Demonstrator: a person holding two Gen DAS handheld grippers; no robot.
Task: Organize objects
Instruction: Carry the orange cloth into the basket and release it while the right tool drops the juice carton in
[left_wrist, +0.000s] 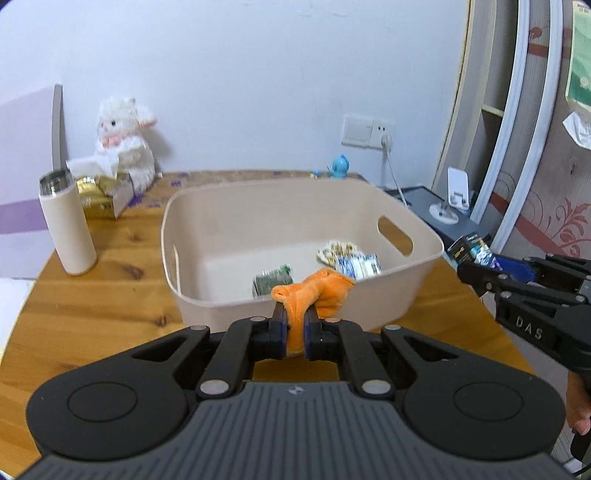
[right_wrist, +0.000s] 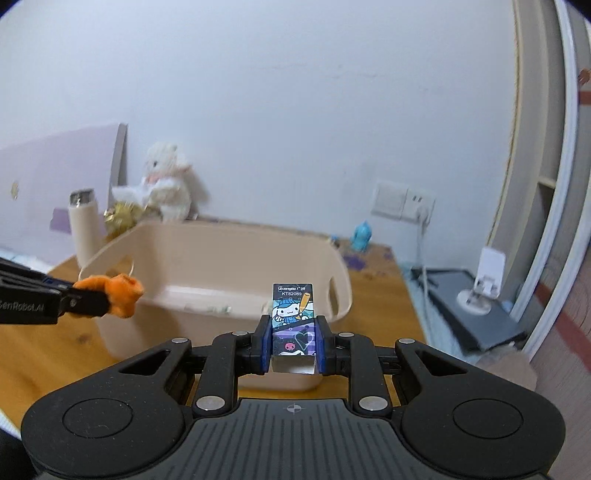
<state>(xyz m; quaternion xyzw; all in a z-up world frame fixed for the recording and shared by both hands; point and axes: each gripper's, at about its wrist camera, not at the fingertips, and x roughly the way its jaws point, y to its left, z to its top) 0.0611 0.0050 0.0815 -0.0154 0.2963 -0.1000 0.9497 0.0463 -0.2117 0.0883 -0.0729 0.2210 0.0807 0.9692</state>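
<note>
1. The left gripper (left_wrist: 295, 326) has its jaws clamped on an orange plush toy (left_wrist: 317, 291), held just above the near rim of a beige plastic bin (left_wrist: 207, 206).
2. The right gripper (right_wrist: 293, 341) has its jaws clamped on a small cartoon-printed box (right_wrist: 293, 314), held beside the bin's right wall, near its handle slot.
3. The bin sits on a wooden table (left_wrist: 92, 295); three small packets (left_wrist: 349, 258) lie on its floor.
4. On the table to the bin's left stands a cream tumbler (left_wrist: 68, 229), with a gold tissue box (left_wrist: 103, 195) and a white plush animal (left_wrist: 123, 144) behind it.
5. A small blue figurine (left_wrist: 340, 166) stands at the table's far edge, below a wall socket (left_wrist: 367, 131).
</note>
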